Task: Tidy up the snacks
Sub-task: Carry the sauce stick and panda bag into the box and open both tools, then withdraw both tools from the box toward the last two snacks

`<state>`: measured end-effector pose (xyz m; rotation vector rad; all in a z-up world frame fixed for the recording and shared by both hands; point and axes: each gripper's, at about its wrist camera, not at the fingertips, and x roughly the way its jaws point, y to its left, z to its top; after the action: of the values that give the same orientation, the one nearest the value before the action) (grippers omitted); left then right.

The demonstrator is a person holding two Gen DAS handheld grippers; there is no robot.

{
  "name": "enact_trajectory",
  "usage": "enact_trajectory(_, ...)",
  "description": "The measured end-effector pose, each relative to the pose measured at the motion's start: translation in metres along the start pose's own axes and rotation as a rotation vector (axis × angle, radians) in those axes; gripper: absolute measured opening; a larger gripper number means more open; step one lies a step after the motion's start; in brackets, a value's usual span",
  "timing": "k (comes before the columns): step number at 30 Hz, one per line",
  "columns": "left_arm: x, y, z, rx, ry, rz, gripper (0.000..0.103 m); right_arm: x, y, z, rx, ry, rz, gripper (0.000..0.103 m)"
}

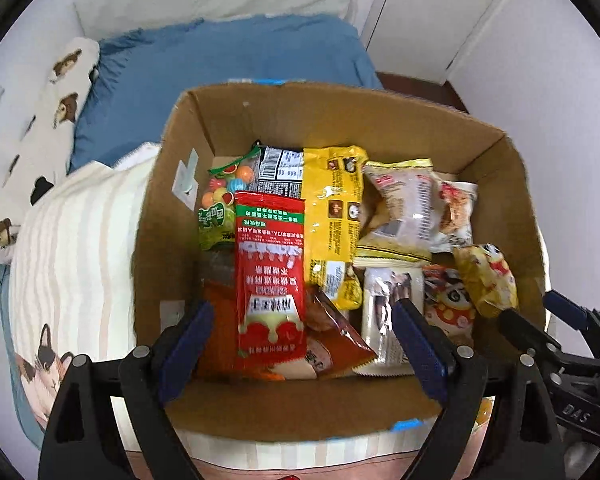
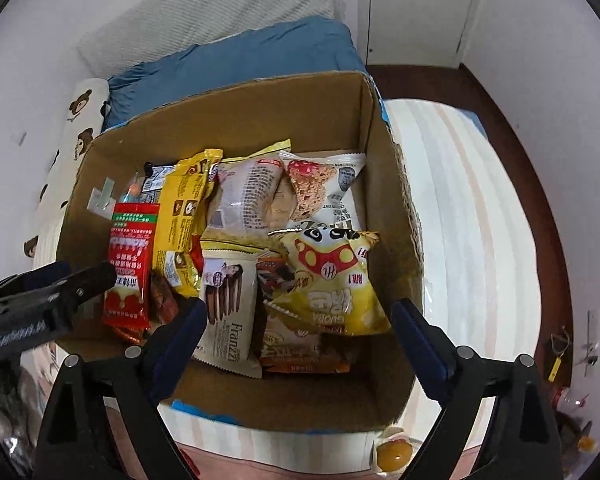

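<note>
A cardboard box (image 1: 284,408) sits on a bed covered by a cream striped blanket (image 1: 72,248) printed with a cat. Beyond the box, toward 12 o'clock, lies a blue pillow (image 1: 228,56), and a white bolster with bear prints (image 1: 64,92) runs along the wall at 10 o'clock. A white door (image 1: 432,16) stands at 1 o'clock, with dark wooden floor (image 2: 496,120) beside the bed in the right wrist view.

The snacks fill the box floor. A red packet (image 1: 270,276) lies lengthwise at the centre-left, a long yellow packet (image 1: 334,208) just beside it, a bag of coloured candy balls (image 1: 220,200) at 11 o'clock in the box, and a pale bread wrapper (image 1: 404,204) toward 1 o'clock. A yellow panda-print bag (image 2: 334,284) rests on top of other packets at the box's right side, next to a cream wafer pack (image 2: 228,312). A small round yellow item in a clear wrapper (image 2: 394,452) lies on the blanket outside the box at 5 o'clock.

The left gripper (image 1: 300,344) hovers over the near edge of the box, its jaws wide apart and holding nothing. The right gripper (image 2: 296,344) hovers likewise over the near wall, jaws spread wide and empty, with the panda-print bag between and beyond them. Each gripper appears at the edge of the other's view.
</note>
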<state>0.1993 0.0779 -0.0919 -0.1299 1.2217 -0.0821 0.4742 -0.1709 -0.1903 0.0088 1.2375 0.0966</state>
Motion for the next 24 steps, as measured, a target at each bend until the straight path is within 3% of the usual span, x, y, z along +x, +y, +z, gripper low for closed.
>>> enact_trajectory(6, -0.033, 0.001, -0.019, 0.017, -0.114, 0.055, 0.091, -0.023, 0.003, -0.016, -0.007, -0.051, -0.005, 0.095)
enact_trajectory(24, -0.129, -0.015, -0.092, 0.019, -0.335, 0.050, 0.091, -0.136, 0.011, -0.086, -0.037, -0.258, 0.015, 0.096)
